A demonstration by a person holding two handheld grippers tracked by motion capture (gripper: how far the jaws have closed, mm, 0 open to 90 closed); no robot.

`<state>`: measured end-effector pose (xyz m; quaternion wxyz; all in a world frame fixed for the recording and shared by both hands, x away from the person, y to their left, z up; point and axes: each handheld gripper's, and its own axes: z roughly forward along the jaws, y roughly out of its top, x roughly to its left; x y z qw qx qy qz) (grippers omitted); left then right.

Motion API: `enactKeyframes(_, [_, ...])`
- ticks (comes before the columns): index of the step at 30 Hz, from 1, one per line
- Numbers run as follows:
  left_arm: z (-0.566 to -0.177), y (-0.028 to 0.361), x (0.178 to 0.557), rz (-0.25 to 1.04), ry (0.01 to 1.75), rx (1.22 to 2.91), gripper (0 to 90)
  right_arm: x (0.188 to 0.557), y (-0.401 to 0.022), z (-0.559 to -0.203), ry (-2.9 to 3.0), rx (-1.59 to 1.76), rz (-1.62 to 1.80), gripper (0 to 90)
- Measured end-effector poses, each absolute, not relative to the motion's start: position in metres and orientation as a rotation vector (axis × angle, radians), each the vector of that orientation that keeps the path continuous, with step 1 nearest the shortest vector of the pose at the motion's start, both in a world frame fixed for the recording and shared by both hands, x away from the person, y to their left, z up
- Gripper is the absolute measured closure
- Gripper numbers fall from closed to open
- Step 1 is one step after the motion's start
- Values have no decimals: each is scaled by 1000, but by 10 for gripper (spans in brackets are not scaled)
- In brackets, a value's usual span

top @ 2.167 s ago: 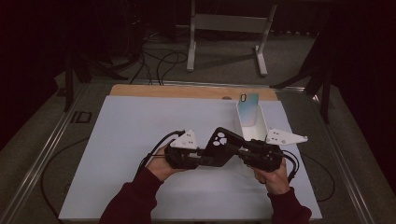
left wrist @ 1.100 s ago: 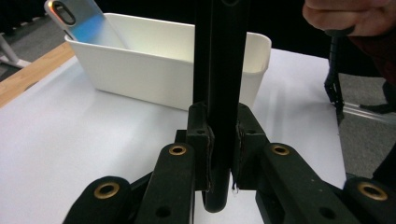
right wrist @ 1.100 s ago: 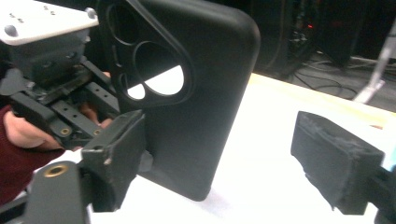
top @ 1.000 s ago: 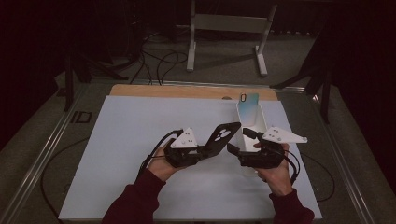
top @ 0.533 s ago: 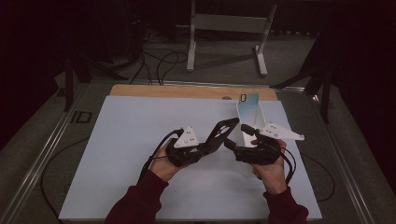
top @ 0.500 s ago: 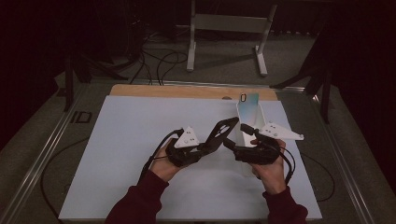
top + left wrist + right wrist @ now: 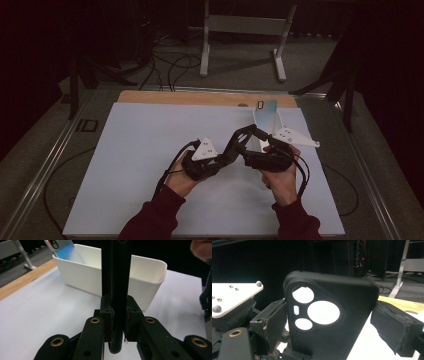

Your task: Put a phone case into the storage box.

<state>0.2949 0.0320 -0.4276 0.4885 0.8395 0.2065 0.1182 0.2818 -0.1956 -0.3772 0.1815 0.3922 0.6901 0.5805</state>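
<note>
Left gripper [image 7: 227, 152] is pinching the black phone case [image 7: 329, 322] edge-on, pads tight on both faces in the left gripper view, so keep that squeeze firm and steady, case sits upright above the white mat [image 7: 140, 150] between your hands. Right gripper [image 7: 252, 150] jaws stand spread: in the right gripper view the padded jaw at right is clear of the case edge, the other jaw is at the left side, contact there can't be told. Before you close the right one, centre the case between its pads and grab well below the camera cutouts, rim there looks thin and likely to flex. Case: matte black, soft-looking, rounded corners, three round holes plus a small slot. White bin [image 7: 155, 270] with a phone [image 7: 61, 247] leaning inside sits just behind
</note>
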Motion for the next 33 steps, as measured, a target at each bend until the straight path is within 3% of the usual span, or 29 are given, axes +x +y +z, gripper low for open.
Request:
enactKeyframes(17, [-428, 26, 291, 254, 484, 2024, 810, 284, -188, -378, 1913, 1119, 1655, 104])
enactKeyframes(33, [-429, 26, 293, 238, 486, 2023, 802, 283, -185, -377, 1910, 1137, 1607, 141])
